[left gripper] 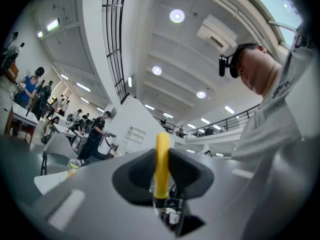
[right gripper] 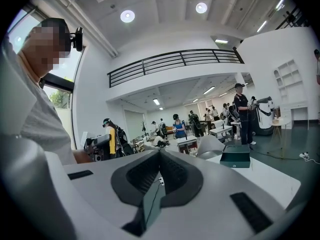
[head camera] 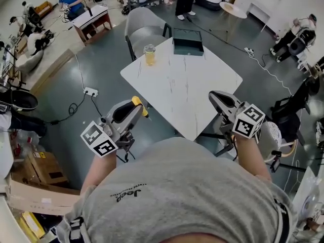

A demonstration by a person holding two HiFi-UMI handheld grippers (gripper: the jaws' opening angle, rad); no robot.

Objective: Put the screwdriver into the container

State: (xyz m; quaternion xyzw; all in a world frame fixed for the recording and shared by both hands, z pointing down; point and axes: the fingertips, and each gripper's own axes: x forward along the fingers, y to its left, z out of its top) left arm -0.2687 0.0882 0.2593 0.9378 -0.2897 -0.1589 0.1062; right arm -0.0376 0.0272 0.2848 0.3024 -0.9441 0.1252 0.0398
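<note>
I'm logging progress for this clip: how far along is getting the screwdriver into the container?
Done: the screwdriver is picked up, clamped by its yellow handle in the left hand-held gripper. In hand: it is held beside the near edge of the table. Left: carry it across to the dark container at the table's far edge and release it inside. The right hand-held gripper is shut and empty.

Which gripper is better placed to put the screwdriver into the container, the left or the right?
Left. The left gripper has its jaws shut on the yellow-handled screwdriver; the right gripper has its jaws together, with nothing between them. The dark green container stands open at the far edge of the table.
</note>
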